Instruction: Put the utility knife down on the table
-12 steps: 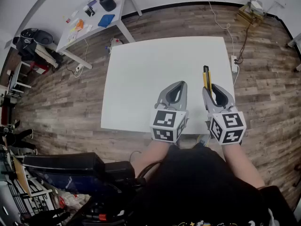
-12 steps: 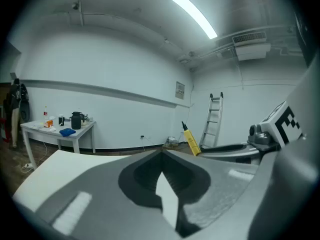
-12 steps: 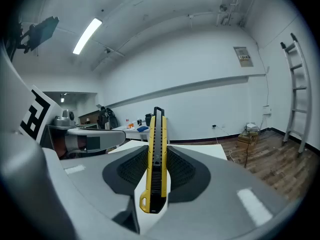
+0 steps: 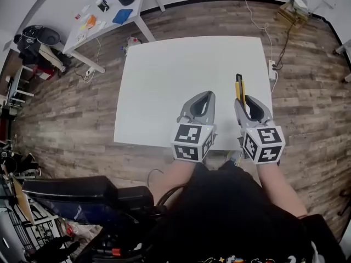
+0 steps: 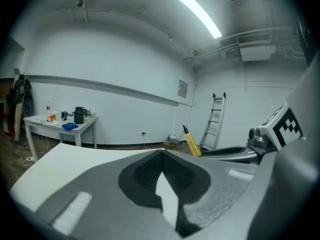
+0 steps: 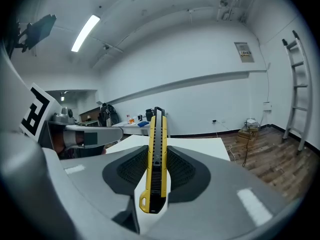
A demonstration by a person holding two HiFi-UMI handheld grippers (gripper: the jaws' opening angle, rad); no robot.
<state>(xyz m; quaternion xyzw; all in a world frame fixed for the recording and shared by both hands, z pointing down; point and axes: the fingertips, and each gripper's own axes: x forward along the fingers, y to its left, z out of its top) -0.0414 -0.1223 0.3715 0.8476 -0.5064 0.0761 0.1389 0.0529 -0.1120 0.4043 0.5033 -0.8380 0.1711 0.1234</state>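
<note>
A yellow and black utility knife (image 6: pixel 156 159) stands clamped between the jaws of my right gripper (image 6: pixel 156 171), its tip pointing away from me. In the head view the utility knife (image 4: pixel 239 87) sticks out past the right gripper (image 4: pixel 248 104) over the white table (image 4: pixel 164 75), near its front right. My left gripper (image 4: pixel 204 98) hovers beside it to the left, shut with nothing in it. In the left gripper view the left gripper (image 5: pixel 161 176) has its jaws closed together, and the knife (image 5: pixel 191 143) shows off to the right.
A second white table (image 4: pixel 104 15) with a black jug and small items stands at the far left. A ladder (image 5: pixel 216 119) leans on the far wall. Cables and a power strip (image 4: pixel 272 70) lie on the wooden floor right of the table.
The whole view has shifted slightly; both grippers sit a little lower and closer to the table's front edge. The knife stays held in the right gripper.
</note>
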